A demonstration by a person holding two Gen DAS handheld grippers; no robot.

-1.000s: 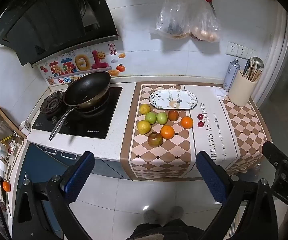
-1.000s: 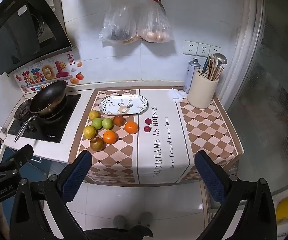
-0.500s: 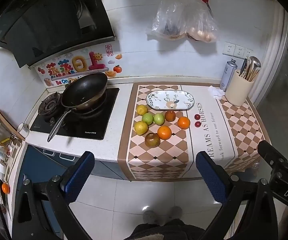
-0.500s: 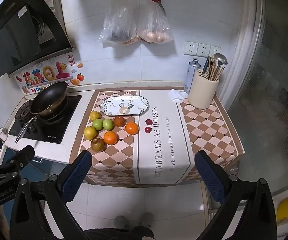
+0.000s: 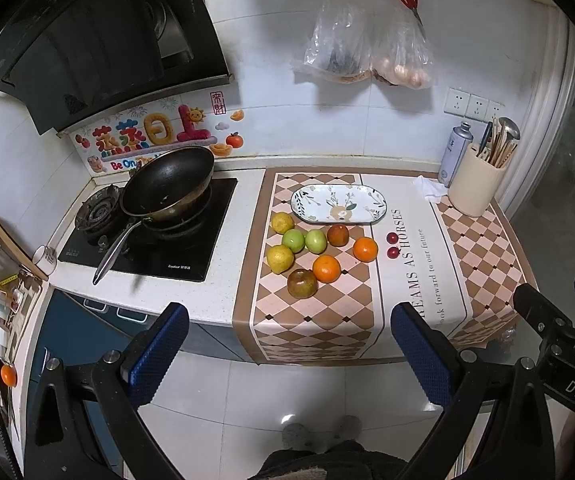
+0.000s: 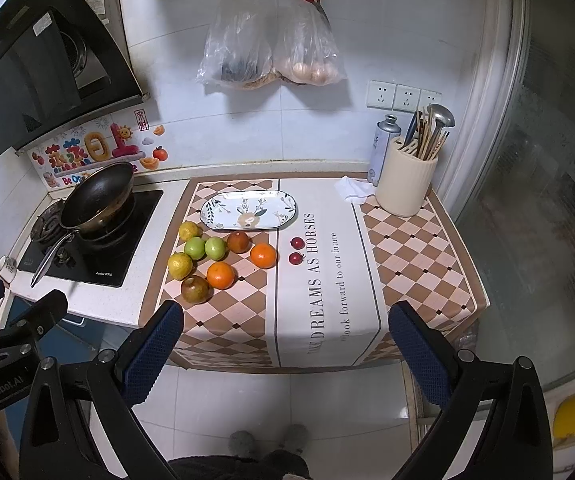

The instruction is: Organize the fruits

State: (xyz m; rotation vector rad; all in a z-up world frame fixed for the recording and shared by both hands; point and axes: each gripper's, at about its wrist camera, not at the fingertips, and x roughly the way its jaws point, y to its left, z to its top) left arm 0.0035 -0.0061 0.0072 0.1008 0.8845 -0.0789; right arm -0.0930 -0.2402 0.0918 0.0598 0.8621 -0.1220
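- Fruits are seen clustered at the centre of both views on the checkered cloth [image 6: 407, 248], just below the oval plate [image 6: 249, 211], which holds nothing.
- Left gripper [image 5: 289, 354] is held wide open and empty at the bottom of its frame, well apart from the fruit.
- Right gripper [image 6: 285, 352] is likewise spread open and empty at the bottom of its frame.
- A dark wok [image 5: 167, 188] is seen left of centre on the stove.
- Two oranges [image 6: 263, 255], two yellow citrus [image 6: 180, 265], two green fruits [image 6: 195, 248] and two brownish fruits [image 6: 196, 289] lie close together.
- Two small red fruits [image 6: 296, 250] are set just right of the cluster.
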